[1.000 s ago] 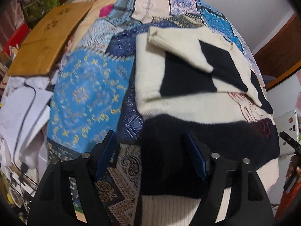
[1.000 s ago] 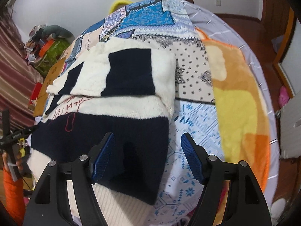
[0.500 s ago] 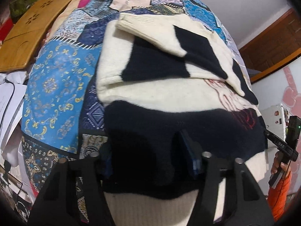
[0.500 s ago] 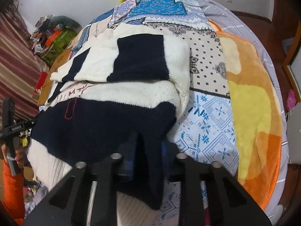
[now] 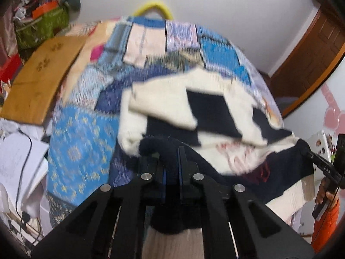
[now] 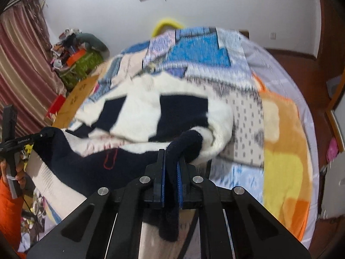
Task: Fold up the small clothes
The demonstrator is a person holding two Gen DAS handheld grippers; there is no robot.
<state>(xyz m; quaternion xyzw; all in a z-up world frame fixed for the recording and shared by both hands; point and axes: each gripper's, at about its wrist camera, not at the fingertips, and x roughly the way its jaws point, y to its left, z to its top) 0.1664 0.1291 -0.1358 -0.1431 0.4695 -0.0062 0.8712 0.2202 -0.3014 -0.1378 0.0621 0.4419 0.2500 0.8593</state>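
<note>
A cream and navy knitted sweater (image 5: 168, 99) lies on the bed with its sleeves folded across the body. My left gripper (image 5: 170, 153) is closing on the navy hem band near the sweater's left corner, pads pressing the fold and lifting it. In the right wrist view my right gripper (image 6: 171, 157) is closing on the same navy band of the sweater (image 6: 142, 108) at its right corner, also raised off the bed. The band sags between the two grips. The cream ribbed hem hangs below both grippers.
The patchwork quilt (image 5: 82, 142) covers the bed, with an orange and yellow blanket (image 6: 284, 155) on its right side. A wooden board (image 5: 41, 79), a green bag (image 5: 41, 28) and loose papers (image 5: 15, 159) crowd the left. A striped curtain (image 6: 23, 69) hangs further left.
Both grippers went from open over the sweater's lower edge to shut on its navy band. Both have since risen, pulling the hem up off the bed.
</note>
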